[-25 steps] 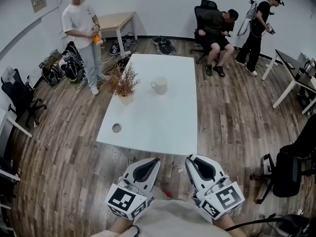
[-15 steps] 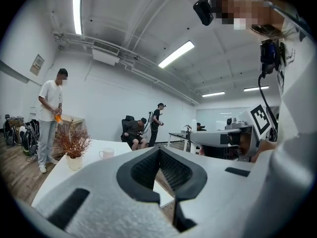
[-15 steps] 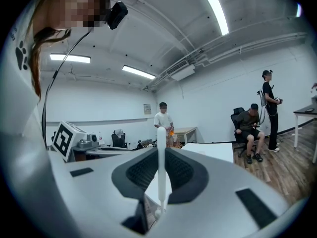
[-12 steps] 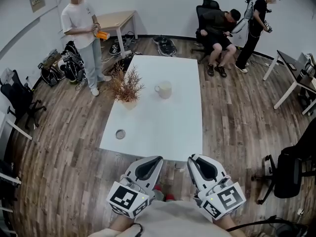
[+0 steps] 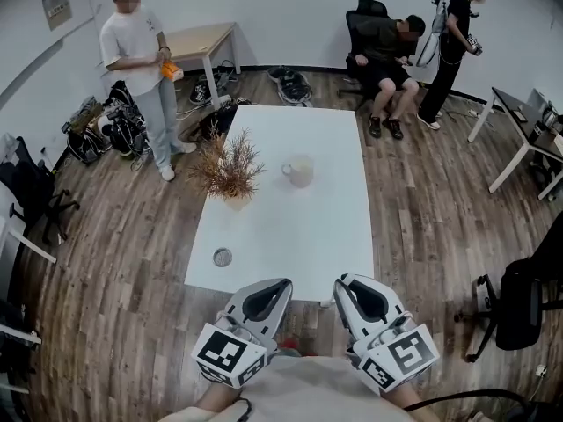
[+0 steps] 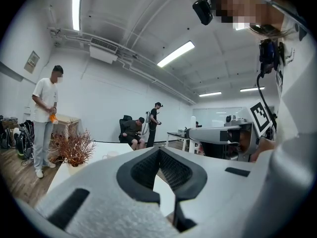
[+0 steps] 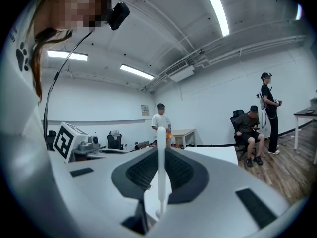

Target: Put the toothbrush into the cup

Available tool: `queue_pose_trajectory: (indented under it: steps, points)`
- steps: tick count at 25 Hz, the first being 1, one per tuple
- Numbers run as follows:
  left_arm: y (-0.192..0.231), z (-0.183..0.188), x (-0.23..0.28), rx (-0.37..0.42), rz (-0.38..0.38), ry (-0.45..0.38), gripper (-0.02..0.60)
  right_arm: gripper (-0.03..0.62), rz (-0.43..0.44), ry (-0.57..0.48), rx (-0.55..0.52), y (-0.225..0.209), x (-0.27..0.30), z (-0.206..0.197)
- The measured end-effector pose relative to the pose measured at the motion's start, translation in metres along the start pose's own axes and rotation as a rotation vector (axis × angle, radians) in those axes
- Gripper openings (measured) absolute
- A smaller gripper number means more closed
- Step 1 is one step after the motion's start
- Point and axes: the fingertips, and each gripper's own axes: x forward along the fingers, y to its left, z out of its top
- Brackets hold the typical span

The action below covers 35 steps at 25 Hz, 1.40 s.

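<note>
Table (image 5: 290,227): white, ahead of both grippers.
Left gripper (image 5: 271,293): near, jaws closed together, empty.
Right gripper (image 5: 354,290): near, jaws clamped on the toothbrush.
Cup (image 5: 300,170): far on the table, right of the dried plant (image 5: 229,167).
Toothbrush (image 7: 161,162): white, upright between the right gripper's jaws.

Ceiling strip lights (image 6: 176,53) are flooding the room with bright, even light, and one of them is glaring white in the right gripper view. The white tabletop (image 5: 290,227) is reflecting brightly, and shadows are showing only faintly. All three views are bending strongly toward the edges, and dark corners are ringing both gripper views. Close to the lenses, the left hand-held gripper (image 6: 161,170), the right hand-held gripper (image 7: 159,175) and its toothbrush (image 7: 161,145) are looking soft and slightly blurred.
</note>
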Motion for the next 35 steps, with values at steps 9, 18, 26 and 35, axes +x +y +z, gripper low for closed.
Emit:
queue_pose_trajectory:
  steps: [9, 18, 26, 35]
  points:
    - [0.013, -0.01, 0.018, -0.025, -0.046, 0.012, 0.006, 0.052, -0.047, 0.021, 0.015, -0.015, 0.014, -0.009]
    - [0.044, -0.006, 0.053, -0.045, -0.012, 0.026, 0.006, 0.052, -0.028, 0.036, 0.012, -0.051, 0.053, -0.002]
    - [0.074, 0.005, 0.109, -0.051, 0.023, 0.014, 0.006, 0.052, 0.023, 0.04, -0.011, -0.099, 0.097, 0.011]
    - [0.09, 0.007, 0.161, -0.055, 0.062, 0.019, 0.006, 0.052, 0.09, 0.056, -0.01, -0.146, 0.128, 0.013]
